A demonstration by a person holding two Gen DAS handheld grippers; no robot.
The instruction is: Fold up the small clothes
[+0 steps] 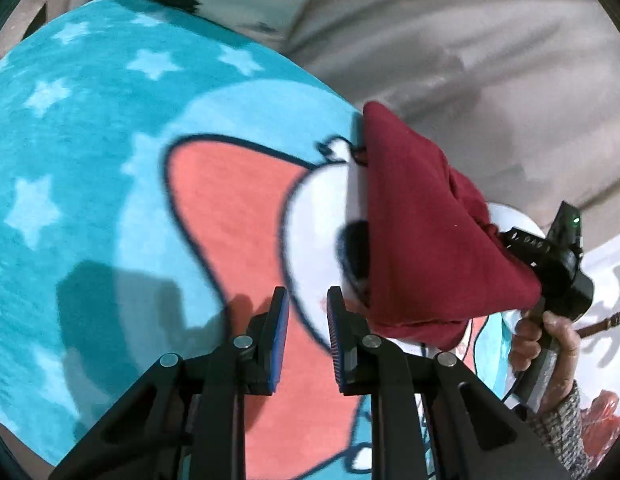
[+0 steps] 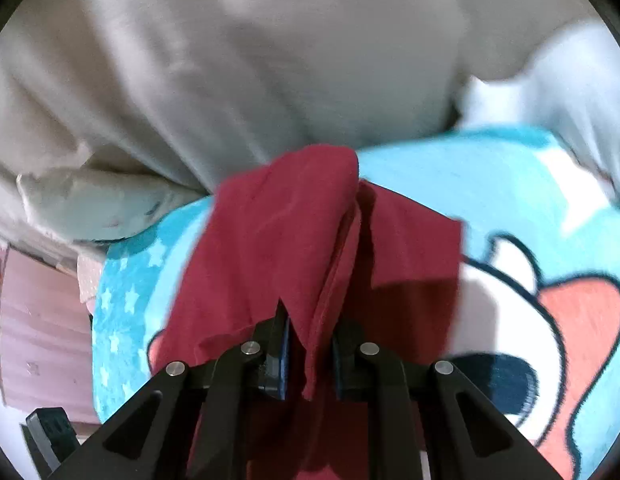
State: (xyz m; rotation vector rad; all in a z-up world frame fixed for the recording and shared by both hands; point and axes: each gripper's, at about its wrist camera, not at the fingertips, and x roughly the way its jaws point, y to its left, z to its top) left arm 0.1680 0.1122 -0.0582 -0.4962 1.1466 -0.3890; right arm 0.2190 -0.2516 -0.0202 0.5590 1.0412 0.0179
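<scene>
Above the turquoise star-patterned blanket (image 1: 90, 128), a dark red garment (image 2: 294, 240) is held lifted and draped — pinched between the nearly closed right gripper (image 2: 309, 344) — while the left gripper (image 1: 308, 340) is kept slightly parted, nothing gripped.

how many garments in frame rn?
1: a dark red garment hanging from the right gripper above the blue star blanket. The left gripper holds nothing.
</scene>
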